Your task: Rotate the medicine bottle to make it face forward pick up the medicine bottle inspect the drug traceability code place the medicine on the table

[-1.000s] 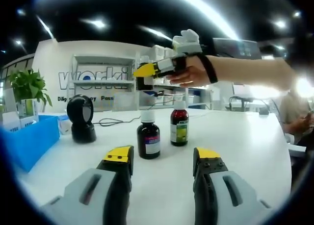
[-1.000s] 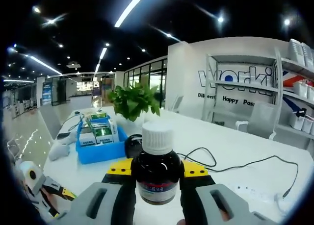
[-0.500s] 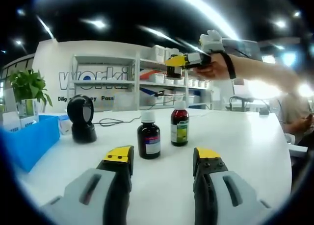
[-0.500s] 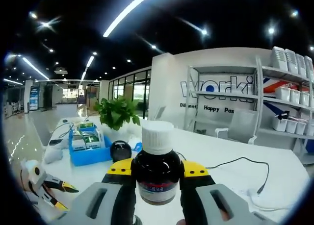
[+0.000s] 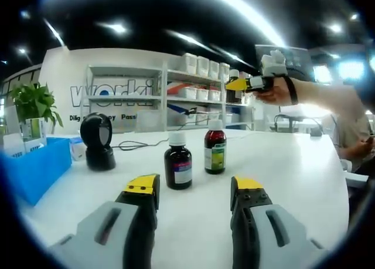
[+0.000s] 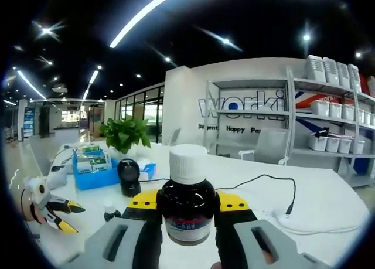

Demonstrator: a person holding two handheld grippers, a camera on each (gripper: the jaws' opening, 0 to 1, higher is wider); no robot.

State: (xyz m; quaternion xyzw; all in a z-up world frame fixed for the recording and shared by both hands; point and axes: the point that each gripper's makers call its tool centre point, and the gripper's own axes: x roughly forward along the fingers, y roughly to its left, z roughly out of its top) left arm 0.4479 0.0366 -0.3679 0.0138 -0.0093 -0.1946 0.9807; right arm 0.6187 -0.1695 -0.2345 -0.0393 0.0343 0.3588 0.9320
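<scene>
My right gripper (image 6: 187,203) is shut on a dark brown medicine bottle (image 6: 187,213) with a white cap, held upright in the air; its label faces the camera. In the left gripper view that right gripper (image 5: 245,84) hangs high at the upper right in a person's hand, well above the table. Two more bottles stand on the white table (image 5: 281,163): a dark one with a white cap (image 5: 177,162) and a reddish one with a green label (image 5: 215,148). My left gripper (image 5: 194,187) rests low in front of them, open and holding nothing.
A black scanner (image 5: 97,142) stands at the left beside a blue bin (image 5: 36,167) and a potted plant (image 5: 34,102). A black cable (image 6: 275,184) runs over the table. Shelves with white boxes (image 5: 202,67) line the back wall. A person sits at the far right (image 5: 354,134).
The right gripper with its bottle has moved rightward and away in the left gripper view. The right gripper view has swung, so bin, scanner and left gripper sit lower left. The left gripper has stayed still.
</scene>
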